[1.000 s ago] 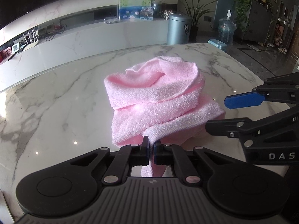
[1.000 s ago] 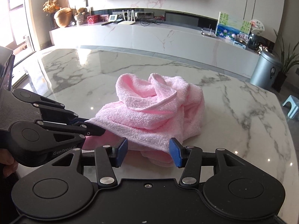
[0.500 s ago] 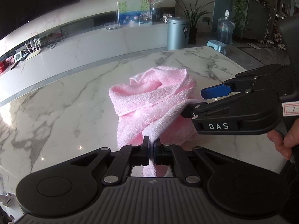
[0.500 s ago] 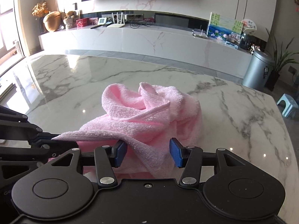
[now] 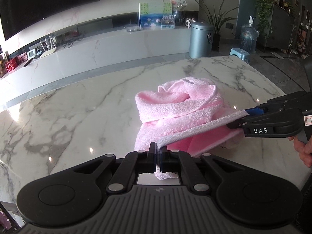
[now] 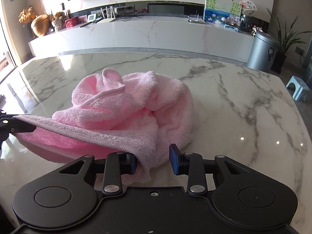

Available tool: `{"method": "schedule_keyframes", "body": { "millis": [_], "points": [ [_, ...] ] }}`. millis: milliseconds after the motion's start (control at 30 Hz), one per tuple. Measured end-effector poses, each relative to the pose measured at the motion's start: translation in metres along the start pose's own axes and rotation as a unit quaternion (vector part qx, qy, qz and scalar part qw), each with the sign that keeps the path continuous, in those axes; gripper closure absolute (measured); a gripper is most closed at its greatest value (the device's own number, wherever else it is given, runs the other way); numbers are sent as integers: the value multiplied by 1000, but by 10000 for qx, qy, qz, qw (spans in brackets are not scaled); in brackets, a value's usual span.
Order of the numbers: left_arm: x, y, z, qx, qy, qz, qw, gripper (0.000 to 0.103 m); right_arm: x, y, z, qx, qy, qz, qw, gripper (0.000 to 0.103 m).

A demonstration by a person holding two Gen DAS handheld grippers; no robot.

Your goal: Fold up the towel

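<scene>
- I had the marble table (image 5: 68, 113) filling most of both views, with a long white cabinet (image 6: 148, 33) running along the far wall behind it.
- The pink towel (image 5: 175, 105) lay bunched in a heap on the table, right of centre from my left camera.
- One hem of it was pulled out straight from the heap, stretched between my two tools.
- My left gripper (image 5: 157, 154) was together, clamped on the near end of that hem.
- My right gripper (image 6: 153, 160) was closing; the hem's other end hung between its blue pads, against the left pad only, clear of the right one.
- A hand (image 5: 304, 148) gripped the right tool's handle at the right edge.
</scene>
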State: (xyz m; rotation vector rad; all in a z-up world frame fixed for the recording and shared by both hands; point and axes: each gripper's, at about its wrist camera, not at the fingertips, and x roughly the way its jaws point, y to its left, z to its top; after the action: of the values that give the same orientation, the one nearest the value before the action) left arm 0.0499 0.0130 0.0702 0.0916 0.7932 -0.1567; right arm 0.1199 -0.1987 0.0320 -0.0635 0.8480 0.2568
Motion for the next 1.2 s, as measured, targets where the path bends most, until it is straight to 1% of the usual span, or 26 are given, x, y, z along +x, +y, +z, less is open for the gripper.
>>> {"method": "schedule_keyframes", "body": {
  "millis": [100, 200, 300, 367, 400, 467, 667, 800, 833, 900, 1067, 1167, 1200],
  "points": [
    [-2, 0, 3, 38, -57, 37, 10000, 101, -2, 3, 0, 12, -38, -77, 10000, 73],
    [-5, 2, 4, 51, -106, 83, 9999, 101, -11, 7, 4, 148, -119, -10, 9998, 73],
    [-7, 1, 5, 111, -112, 137, 9998, 101, -21, 17, 9, -42, -272, 48, 9996, 69],
    [-9, 3, 4, 81, -123, 151, 9998, 101, -25, 20, 13, -84, -346, -60, 9993, 69],
    [-10, 4, 4, 64, -126, 151, 9998, 101, -26, 19, 15, -11, -357, -179, 9992, 68],
    [-13, 6, 3, 57, -147, 155, 9998, 101, -26, 15, 18, 94, -277, -290, 9992, 68],
    [-23, 5, 6, 21, -272, 27, 9996, 101, -22, 10, 13, 97, -91, -562, 9983, 64],
    [-26, 0, 5, 80, -316, 45, 9995, 100, -21, 8, 6, 125, 38, -772, 9969, 55],
    [-27, 0, 5, 87, -325, 70, 9994, 100, -22, 7, 4, 138, 75, -785, 9968, 53],
    [-27, 0, 4, 105, -338, 107, 9993, 100, -23, 6, 1, 146, 202, -724, 9971, 52],
    [-30, -4, 3, 113, -348, 69, 9993, 100, -32, 4, -10, 133, 322, -700, 9969, 52],
    [-33, -11, 2, 213, -384, 76, 9990, 100, -40, 2, -18, 180, 317, -714, 9968, 52],
    [-33, -12, 2, 214, -387, 46, 9990, 100, -45, -1, -21, 227, 292, -644, 9972, 53]
  ]
}}
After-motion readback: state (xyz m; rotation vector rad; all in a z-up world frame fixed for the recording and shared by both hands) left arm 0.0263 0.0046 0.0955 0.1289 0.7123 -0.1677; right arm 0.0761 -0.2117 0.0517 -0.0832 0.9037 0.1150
